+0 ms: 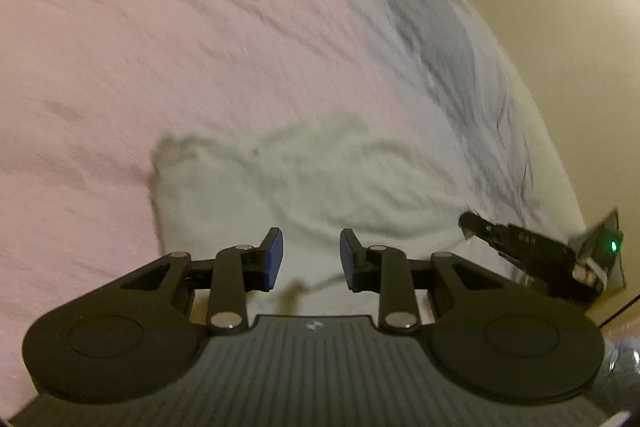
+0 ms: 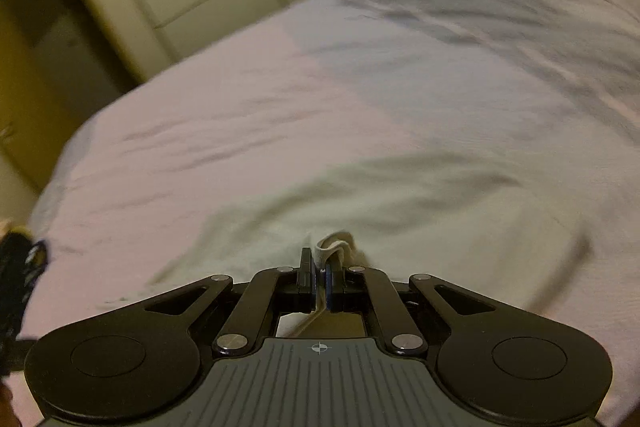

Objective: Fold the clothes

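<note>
A wide pink bedsheet (image 1: 160,47) covers the bed, with a crumpled white cloth garment (image 1: 304,187) lying near its front edge. The left gripper (image 1: 311,261) hovers above it, jaws apart and empty. The right gripper (image 2: 320,281) pinches a fold of the garment's edge.

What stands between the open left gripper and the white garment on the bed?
Nothing visible does. The left gripper hangs open directly above the white garment, which lies on the pink bedsheet. The right gripper already pinches its edge.
</note>
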The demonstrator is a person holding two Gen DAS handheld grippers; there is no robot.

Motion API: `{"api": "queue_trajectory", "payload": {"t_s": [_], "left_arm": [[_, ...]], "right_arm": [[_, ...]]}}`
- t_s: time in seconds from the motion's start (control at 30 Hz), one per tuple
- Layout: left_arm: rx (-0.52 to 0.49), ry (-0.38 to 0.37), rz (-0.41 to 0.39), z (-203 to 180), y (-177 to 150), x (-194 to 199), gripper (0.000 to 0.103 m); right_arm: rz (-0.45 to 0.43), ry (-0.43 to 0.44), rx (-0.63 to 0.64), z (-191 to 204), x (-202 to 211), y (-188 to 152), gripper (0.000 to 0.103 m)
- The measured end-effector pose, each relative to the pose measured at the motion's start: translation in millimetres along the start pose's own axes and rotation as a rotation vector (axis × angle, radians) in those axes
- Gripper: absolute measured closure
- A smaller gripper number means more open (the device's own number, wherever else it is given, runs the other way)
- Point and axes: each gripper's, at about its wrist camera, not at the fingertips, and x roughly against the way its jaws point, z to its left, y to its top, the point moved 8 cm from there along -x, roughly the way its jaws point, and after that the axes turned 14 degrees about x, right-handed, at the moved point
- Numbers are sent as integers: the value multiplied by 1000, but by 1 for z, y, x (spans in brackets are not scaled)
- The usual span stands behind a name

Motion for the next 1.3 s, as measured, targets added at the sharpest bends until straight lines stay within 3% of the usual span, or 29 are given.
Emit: {"api": "queue_trajectory", "payload": {"t_s": [0.1, 0.17, 0.3, 0.43, 0.47, 0.5, 0.73, 0.83, 0.97, 1.3], "left_arm": [[-7, 38, 51, -3, -9, -17, 78], [-4, 50, 60, -8, -9, -21, 78], [-3, 40, 49, -26, 1, -24, 78], [-6, -32, 38, -55, 9, -33, 78], [-8, -40, 44, -60, 7, -39, 78], [-10, -38, 58, -63, 4, -48, 78], [4, 43, 136, -61, -18, -99, 78], [-1, 67, 147, -61, -17, -103, 78], [-18, 71, 151, -67, -12, -104, 78], [-53, 139, 181, -68, -7, -116, 78]], "right_arm": [[-6, -56, -44, -42, 11, 8, 100], [-23, -30, -81, -47, 13, 13, 100], [-169, 20, -5, -35, 34, 59, 100], [-357, 48, 149, -28, 86, 104, 100], [-370, 37, 178, -31, 92, 107, 100], [-364, 20, 188, -38, 93, 105, 100], [-13, -186, -56, -154, 20, 35, 100], [-16, -185, -41, -152, 20, 42, 100], [-124, -188, 68, -131, 41, 71, 100], [-35, -312, -35, -166, 28, 54, 100]]}}
